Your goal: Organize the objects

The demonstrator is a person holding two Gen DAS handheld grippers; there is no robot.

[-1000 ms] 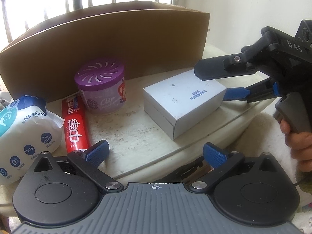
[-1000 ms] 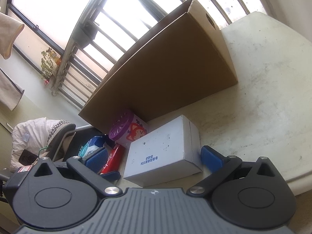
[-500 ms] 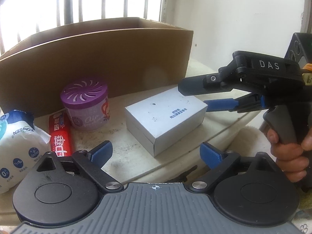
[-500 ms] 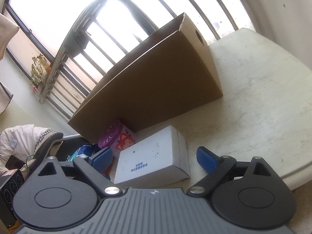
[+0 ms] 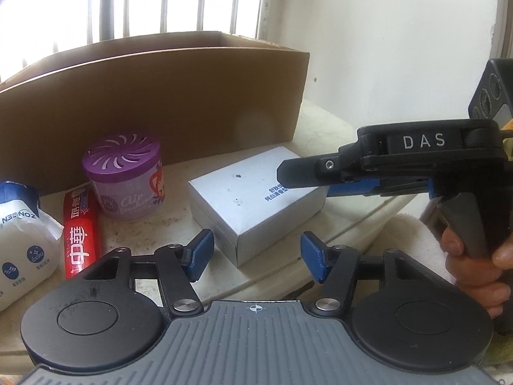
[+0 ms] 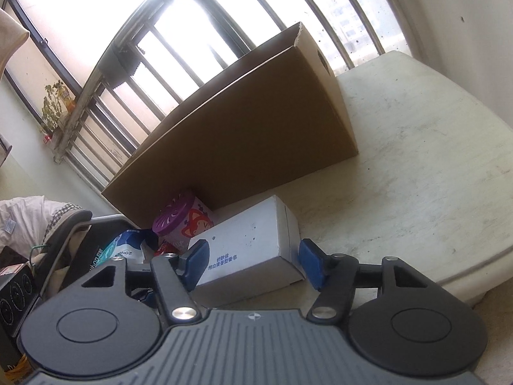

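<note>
The right hand-held gripper [image 6: 253, 264] has come closer to the white box [image 6: 253, 247] than it was a moment ago. Its two blue pads now sit on either side of the box's near end, and the gap between them is narrower than before. It is hard to tell if the pads touch the box yet, so it does not look like a firm hold.

The left hand-held gripper [image 5: 255, 256] has closed partway too, but it is still open and holds nothing. It hangs in front of the box's near corner.

The white box [image 5: 256, 195] lies flat on the pale desk [image 6: 416, 173], in the same place as before. The big brown cardboard box [image 5: 154, 102] stands behind it. To its left are a purple air freshener [image 5: 123, 178], a red toothpaste tube [image 5: 80, 231] and a white pack of wipes [image 5: 22, 240].
</note>
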